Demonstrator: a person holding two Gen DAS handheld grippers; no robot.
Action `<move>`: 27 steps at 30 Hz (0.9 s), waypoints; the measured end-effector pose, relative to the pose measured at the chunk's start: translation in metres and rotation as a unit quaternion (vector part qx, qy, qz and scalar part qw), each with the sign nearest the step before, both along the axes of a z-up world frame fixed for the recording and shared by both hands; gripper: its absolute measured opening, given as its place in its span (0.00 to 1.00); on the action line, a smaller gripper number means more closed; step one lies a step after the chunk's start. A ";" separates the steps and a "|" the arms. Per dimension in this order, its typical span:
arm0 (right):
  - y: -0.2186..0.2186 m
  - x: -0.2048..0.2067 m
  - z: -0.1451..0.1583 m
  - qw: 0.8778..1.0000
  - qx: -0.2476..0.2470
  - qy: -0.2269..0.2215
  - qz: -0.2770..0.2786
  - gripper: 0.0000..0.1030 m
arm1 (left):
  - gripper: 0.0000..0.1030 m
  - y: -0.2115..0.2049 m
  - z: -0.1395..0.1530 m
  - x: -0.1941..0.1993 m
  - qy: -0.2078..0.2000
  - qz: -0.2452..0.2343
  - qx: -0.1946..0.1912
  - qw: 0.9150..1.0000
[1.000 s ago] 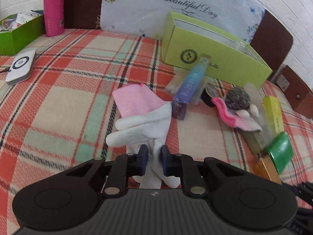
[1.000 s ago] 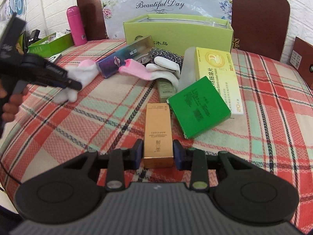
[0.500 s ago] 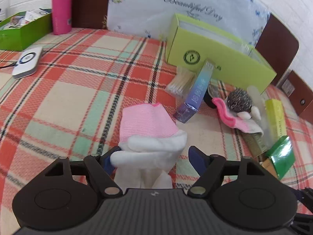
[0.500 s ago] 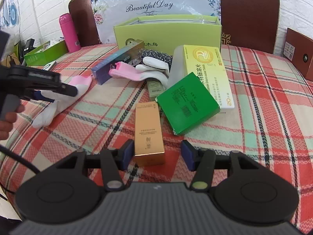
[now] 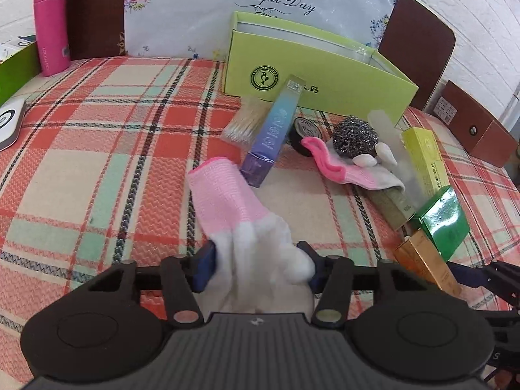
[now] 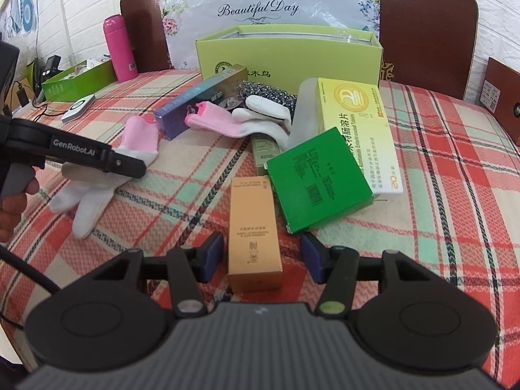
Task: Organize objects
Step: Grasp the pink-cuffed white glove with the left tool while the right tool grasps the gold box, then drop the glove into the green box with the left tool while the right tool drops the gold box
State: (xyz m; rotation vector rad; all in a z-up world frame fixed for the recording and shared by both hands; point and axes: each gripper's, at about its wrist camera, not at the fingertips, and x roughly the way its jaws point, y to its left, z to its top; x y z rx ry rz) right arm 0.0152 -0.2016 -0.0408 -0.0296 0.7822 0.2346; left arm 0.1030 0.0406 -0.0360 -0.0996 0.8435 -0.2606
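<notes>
A pink-and-white glove point(image 5: 240, 214) lies on the plaid tablecloth; it also shows in the right wrist view point(image 6: 107, 175). My left gripper point(image 5: 256, 266) is open, its jaws on either side of the glove's white fingers. A gold box point(image 6: 253, 227) lies flat on the cloth. My right gripper point(image 6: 263, 260) is open, its jaws on either side of the box's near end. A second pink-and-white glove point(image 6: 240, 120) lies by a steel scourer point(image 5: 354, 135).
An open lime-green box point(image 5: 312, 74) stands at the back. Near it lie a blue-purple box point(image 5: 273, 133), cotton swabs point(image 5: 243, 120), a green box point(image 6: 318, 178) and a yellow box point(image 6: 357, 130). A pink bottle point(image 5: 52, 22) and a white device point(image 5: 9, 120) are at the left.
My left gripper opened off the glove's fingers and moved forward around the glove. My right gripper opened off the gold box.
</notes>
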 end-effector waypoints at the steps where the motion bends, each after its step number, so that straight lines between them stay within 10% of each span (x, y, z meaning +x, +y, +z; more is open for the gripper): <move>1: 0.001 0.001 0.000 1.000 -0.002 0.002 0.004 0.46 | 0.55 -0.004 0.000 0.000 -0.002 -0.002 0.010 1.000; 6: 0.002 -0.001 0.003 1.000 -0.006 0.019 0.024 0.31 | 0.14 -0.011 0.004 -0.004 -0.001 -0.025 0.035 0.999; 15: -0.029 -0.014 0.043 0.997 0.072 0.006 0.028 0.30 | 0.13 0.009 0.047 -0.012 -0.028 -0.033 -0.050 0.998; 27: -0.047 0.058 0.117 0.990 0.084 -0.109 0.013 0.30 | 0.13 -0.026 0.129 0.049 -0.137 -0.073 -0.062 0.986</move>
